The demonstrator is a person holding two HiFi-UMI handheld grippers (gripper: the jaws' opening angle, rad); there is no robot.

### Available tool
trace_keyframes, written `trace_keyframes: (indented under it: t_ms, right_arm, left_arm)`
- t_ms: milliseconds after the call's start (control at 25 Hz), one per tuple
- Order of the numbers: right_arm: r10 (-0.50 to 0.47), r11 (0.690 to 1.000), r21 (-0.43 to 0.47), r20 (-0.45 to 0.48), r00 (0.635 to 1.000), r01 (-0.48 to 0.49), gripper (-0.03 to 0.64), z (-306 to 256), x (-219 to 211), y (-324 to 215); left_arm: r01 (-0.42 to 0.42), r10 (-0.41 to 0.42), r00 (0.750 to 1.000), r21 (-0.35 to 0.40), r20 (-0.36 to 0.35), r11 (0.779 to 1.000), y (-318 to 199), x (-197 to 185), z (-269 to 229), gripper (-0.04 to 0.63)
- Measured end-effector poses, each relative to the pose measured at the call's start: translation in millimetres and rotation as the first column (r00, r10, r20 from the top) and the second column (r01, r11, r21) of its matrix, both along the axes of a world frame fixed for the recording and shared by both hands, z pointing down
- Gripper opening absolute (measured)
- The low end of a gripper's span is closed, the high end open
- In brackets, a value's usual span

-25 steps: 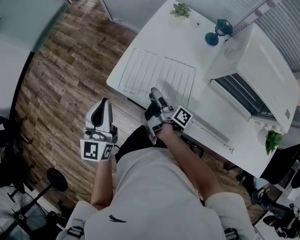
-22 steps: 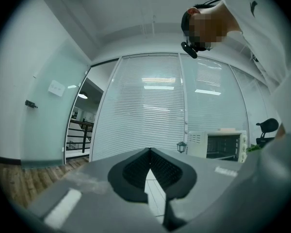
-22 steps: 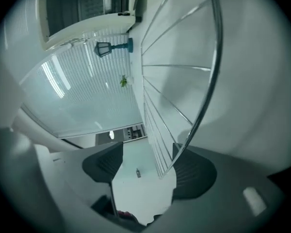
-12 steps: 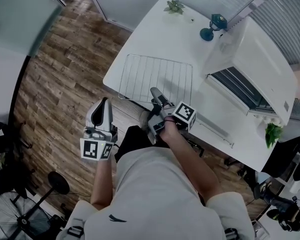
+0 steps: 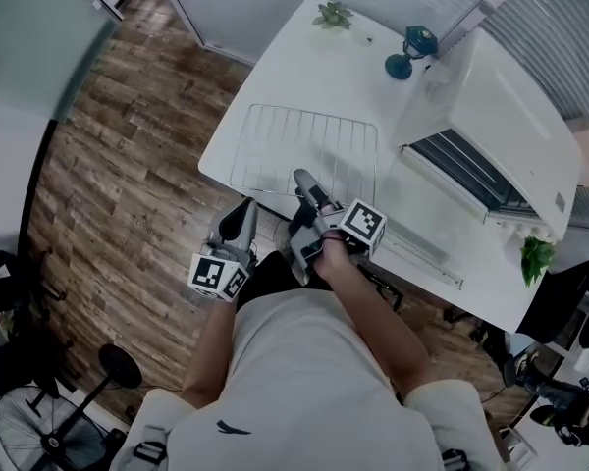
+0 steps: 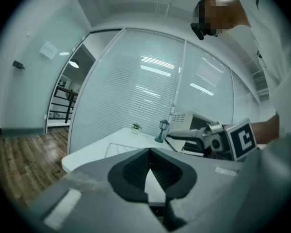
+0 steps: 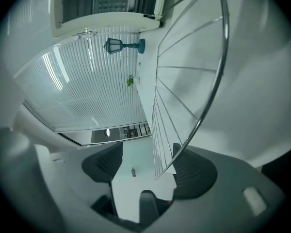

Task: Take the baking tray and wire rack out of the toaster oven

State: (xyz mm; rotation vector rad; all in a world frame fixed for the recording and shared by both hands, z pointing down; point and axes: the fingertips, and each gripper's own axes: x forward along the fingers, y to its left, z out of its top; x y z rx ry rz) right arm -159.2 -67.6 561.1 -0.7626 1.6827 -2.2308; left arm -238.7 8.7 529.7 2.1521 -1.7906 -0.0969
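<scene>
The wire rack (image 5: 304,150) lies flat on the white table (image 5: 304,67), left of the white toaster oven (image 5: 496,116), whose door (image 5: 422,219) hangs open. My right gripper (image 5: 304,183) sits at the rack's near edge. In the right gripper view the rack's rim wire (image 7: 203,81) runs between the jaws close to the right pad (image 7: 196,171). The right gripper (image 7: 145,164) has a wide gap and is closing, with no pad pressing on the wire. My left gripper (image 5: 243,212) hangs off the table's near edge above the floor. Its pads meet at the tip (image 6: 148,152), so the left gripper is shut and empty.
A blue lamp figurine (image 5: 409,52) and a small plant (image 5: 332,14) stand at the table's far side. Another green plant (image 5: 536,258) sits beside the oven at the right. Wooden floor (image 5: 128,165) spreads to the left, and a fan (image 5: 39,425) stands at the lower left.
My left gripper has dropped and swung right, closer to the table edge and the right gripper. The right gripper and the rack have barely shifted.
</scene>
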Motion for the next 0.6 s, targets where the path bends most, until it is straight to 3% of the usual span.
trace_keyframes:
  t_ms: [200,600]
  right_arm:
    - [0.012,1.000,0.027,0.001,1.000,-0.012,0.305,-2.6,5.5,-8.8]
    - [0.034,0.999,0.013,0.008,0.999,-0.034,0.291,0.7,16.5,-16.4]
  left_arm:
    - [-0.093,0.091,0.995,-0.082,-0.026,0.992,-7.6,34.0,35.9,0.037]
    - [-0.088,0.089,0.996,-0.073,0.009,0.993,-50.2,33.6,30.1,0.037]
